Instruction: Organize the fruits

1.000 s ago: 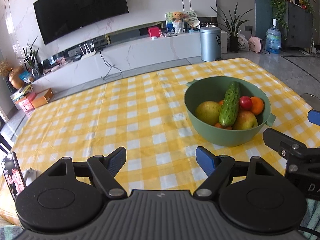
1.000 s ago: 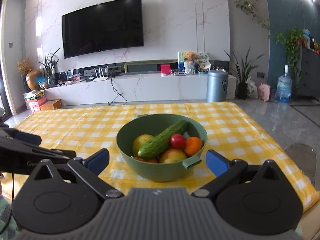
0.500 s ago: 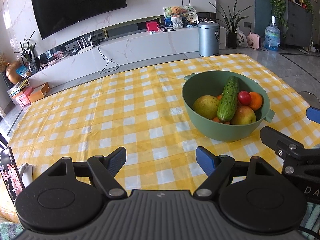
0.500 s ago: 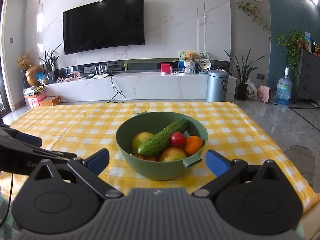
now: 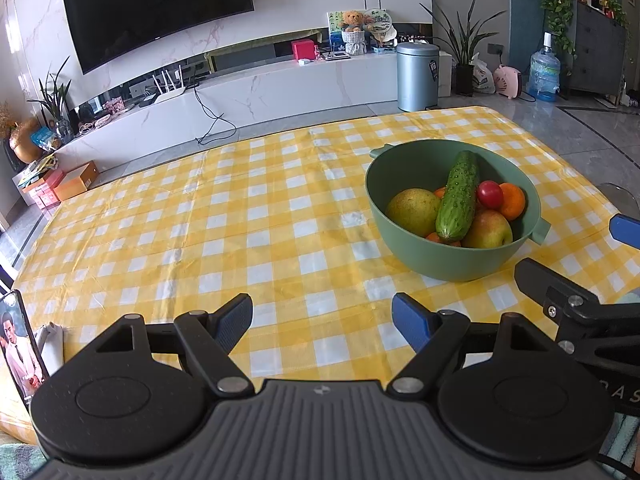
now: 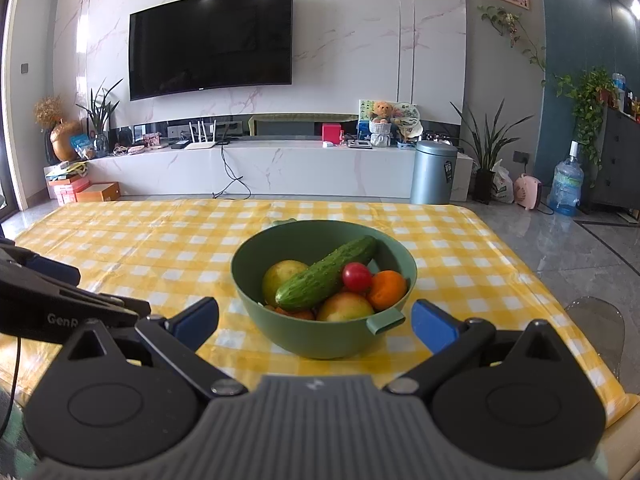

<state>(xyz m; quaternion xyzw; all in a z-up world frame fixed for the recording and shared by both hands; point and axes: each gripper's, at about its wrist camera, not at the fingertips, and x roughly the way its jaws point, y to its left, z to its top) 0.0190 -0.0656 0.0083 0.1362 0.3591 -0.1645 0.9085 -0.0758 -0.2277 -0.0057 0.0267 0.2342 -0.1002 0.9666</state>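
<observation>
The bowl point(image 6: 324, 312) stands on the checked cloth point(image 5: 240, 232) with all the produce in it: a cucumber point(image 6: 326, 278) lying across the top, a pear point(image 6: 280, 276) on its left, a tomato point(image 6: 357, 276), an orange point(image 6: 387, 289) and an apple point(image 6: 345, 306), with more orange pieces half hidden beneath. It sits straight ahead of the right tongs point(image 6: 314, 322), just beyond their tips, and ahead and to the right of the left tongs point(image 5: 322, 318). Both tongs are spread wide and hold nothing.

This would fit fruit waiting to be taken out and sorted, or fruit already gathered into the bowl; the pictures do not settle which. Any pick here would have to deal with the cucumber, which overlies the rest.

The left view shows the bare cloth on that side, a phone point(image 5: 18, 354) at the near left edge, and the right tongs from the side. The right view shows the bowl's near handle point(image 6: 385, 320) and a chair point(image 6: 600, 328) past the table's right edge.
</observation>
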